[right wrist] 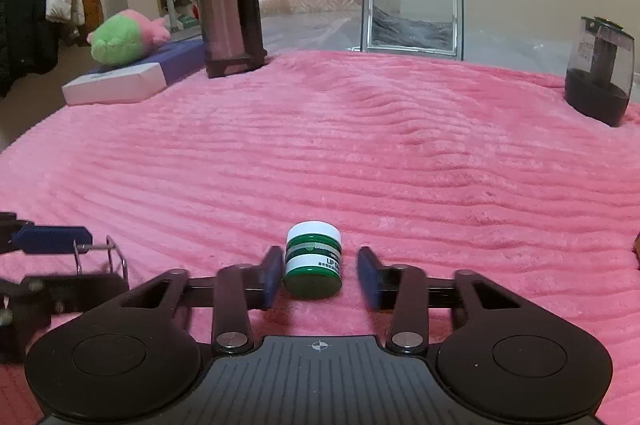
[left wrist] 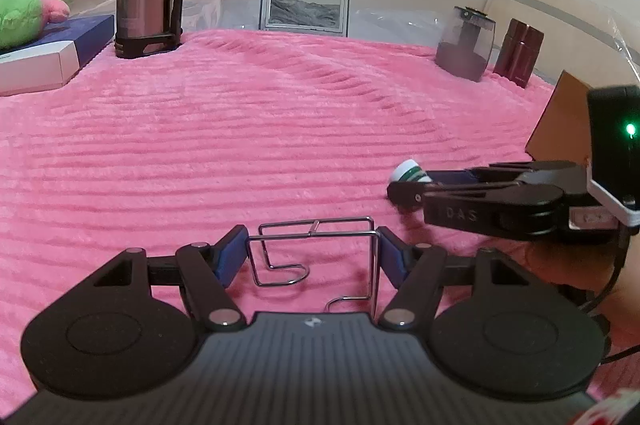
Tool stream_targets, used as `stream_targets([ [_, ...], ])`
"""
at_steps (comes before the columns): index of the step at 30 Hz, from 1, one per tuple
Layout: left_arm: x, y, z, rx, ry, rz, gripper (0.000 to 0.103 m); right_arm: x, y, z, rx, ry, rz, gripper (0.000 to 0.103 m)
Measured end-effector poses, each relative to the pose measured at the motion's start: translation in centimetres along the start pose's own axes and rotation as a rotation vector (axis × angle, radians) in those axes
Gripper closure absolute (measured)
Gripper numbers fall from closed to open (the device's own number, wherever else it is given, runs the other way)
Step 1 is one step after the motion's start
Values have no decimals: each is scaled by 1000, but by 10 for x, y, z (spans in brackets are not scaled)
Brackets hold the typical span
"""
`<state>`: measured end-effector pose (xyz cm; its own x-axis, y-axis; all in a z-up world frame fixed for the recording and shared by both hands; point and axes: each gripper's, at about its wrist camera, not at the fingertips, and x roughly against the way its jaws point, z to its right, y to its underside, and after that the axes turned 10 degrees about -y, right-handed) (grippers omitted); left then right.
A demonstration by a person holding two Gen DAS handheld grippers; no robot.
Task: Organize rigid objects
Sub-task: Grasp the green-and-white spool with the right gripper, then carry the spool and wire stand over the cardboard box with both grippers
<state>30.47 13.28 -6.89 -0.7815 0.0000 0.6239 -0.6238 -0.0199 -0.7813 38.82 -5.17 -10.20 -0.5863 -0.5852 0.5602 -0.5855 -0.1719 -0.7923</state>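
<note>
A bent metal wire rack [left wrist: 316, 249] lies on the pink blanket between the blue pads of my left gripper [left wrist: 310, 255]. The pads touch its two sides, so the gripper is shut on it. The rack also shows at the left in the right wrist view [right wrist: 108, 257]. A small green and white lip balm jar [right wrist: 313, 259] stands on the blanket between the fingers of my right gripper [right wrist: 318, 275]. The jaws are open with gaps on both sides of the jar. The jar [left wrist: 410, 172] and right gripper [left wrist: 404, 183] show at the right in the left wrist view.
At the back stand a steel thermos [right wrist: 230, 5], a framed sand picture [right wrist: 412, 19], a dark jar with a clear top [right wrist: 600, 71] and a maroon flask [left wrist: 518, 53]. A plush toy [right wrist: 124, 39] lies on boxes [right wrist: 120, 87] at the back left. A brown box [left wrist: 560, 121] is at the right.
</note>
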Motion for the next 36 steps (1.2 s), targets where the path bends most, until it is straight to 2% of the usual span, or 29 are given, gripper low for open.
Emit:
stream_targets([
  [7,4,7,8,-1,-40,27,38,17,10,0,-15,2,3,76],
  [14,26,13,20,-5,-36,17,38,65,31,-5,-69,-18,23,76],
  [29,112,50,61,74,-15,-27,38,192,74,-25,-109,-15,44,76],
  [36,157,63,79,97,-17,-25,38,246,82,-39,-96,-17,77,76],
])
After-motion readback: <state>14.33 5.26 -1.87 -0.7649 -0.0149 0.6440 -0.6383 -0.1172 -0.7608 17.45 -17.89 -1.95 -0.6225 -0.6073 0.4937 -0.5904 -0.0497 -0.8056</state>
